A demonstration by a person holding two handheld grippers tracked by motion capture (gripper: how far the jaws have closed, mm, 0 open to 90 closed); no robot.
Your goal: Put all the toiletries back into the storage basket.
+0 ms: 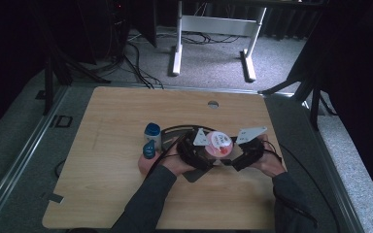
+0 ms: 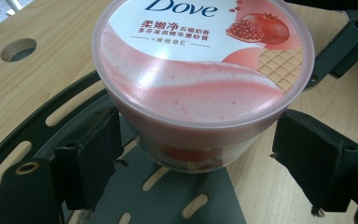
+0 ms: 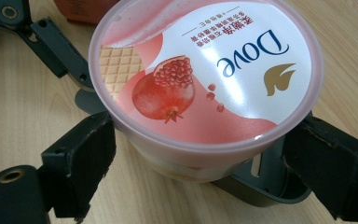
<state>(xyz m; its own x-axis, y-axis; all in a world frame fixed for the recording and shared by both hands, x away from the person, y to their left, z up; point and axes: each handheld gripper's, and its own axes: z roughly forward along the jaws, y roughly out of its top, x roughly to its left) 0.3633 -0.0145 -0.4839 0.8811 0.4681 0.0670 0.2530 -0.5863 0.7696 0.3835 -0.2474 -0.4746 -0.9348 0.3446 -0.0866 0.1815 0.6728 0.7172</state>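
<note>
**One tub, two grippers, one on each side**

One pink Dove tub (image 1: 220, 144) stands upright on the wooden table (image 1: 111, 126), right of centre and near the front edge. Two grippers flank it: the left gripper (image 1: 200, 148) from the left and the right gripper (image 1: 239, 151) from the right. In the left gripper view the tub (image 2: 200, 79) sits between that gripper's two black jaws, which stand wide, with the left one close to the wall and the right one apart from it. In the right gripper view the tub (image 3: 205, 79) sits likewise between two spread jaws; contact cannot be told. Two blue-capped bottles (image 1: 151, 140) stand just left of the hands.
</note>
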